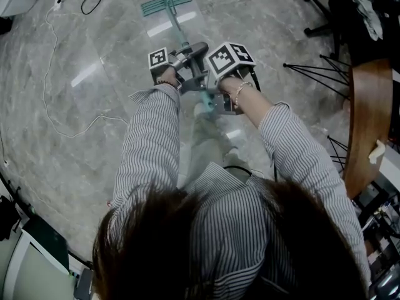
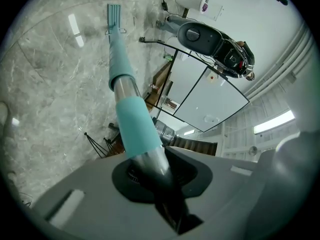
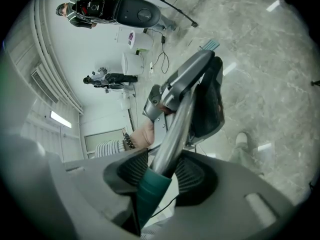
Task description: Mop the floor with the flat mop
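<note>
Holds the mop pole point(image 2: 131, 119) clamped in left gripper point(image 2: 150, 170) and, nearer, right gripper point(image 3: 159, 170), pointing far-left to the mop head point(image 1: 165, 3).

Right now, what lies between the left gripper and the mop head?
Only the mop's pole, metal with teal sleeves, from left gripper to mop head; the left gripper view shows it.

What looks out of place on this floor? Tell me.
A white cable trails loose across the floor, left of the flat mop; it could snag the mop. Nothing else stands out.
</note>
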Tool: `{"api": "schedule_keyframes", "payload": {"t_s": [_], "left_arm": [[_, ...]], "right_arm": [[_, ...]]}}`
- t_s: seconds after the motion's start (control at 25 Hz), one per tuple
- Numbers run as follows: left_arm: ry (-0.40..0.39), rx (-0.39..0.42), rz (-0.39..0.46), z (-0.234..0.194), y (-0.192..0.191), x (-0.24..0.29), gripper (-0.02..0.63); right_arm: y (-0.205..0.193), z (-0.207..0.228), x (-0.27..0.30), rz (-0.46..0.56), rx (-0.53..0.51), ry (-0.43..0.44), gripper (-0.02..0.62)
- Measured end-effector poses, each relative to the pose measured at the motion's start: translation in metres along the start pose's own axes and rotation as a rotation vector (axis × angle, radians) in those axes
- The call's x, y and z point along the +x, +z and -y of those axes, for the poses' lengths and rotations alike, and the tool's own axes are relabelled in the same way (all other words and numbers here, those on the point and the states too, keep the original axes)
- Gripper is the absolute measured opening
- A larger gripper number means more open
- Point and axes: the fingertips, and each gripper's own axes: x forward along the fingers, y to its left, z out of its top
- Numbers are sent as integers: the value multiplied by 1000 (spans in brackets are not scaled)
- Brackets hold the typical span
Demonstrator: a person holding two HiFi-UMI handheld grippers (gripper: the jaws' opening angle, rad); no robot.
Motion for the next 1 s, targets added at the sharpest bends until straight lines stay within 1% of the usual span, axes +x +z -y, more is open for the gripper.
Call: {"api": "schedule_keyframes", "payload": {"t_s": [0.24,0.52,0.68,1.0], "left_arm": [[-2,5,7,-5,4,0,57],[-14,2,11,-12,-5,-1,58],[-27,9,20,-31,-48,-6,58],[-54,16,43,-67,-104,-12,58]], "right_arm": [[1,5,2,-1,2,2,158],[-8,12,1,5,17,4,153],[-54,31,-8,8,14,6,150],[-116,64,-17,-7,-4,-6,149]]}}
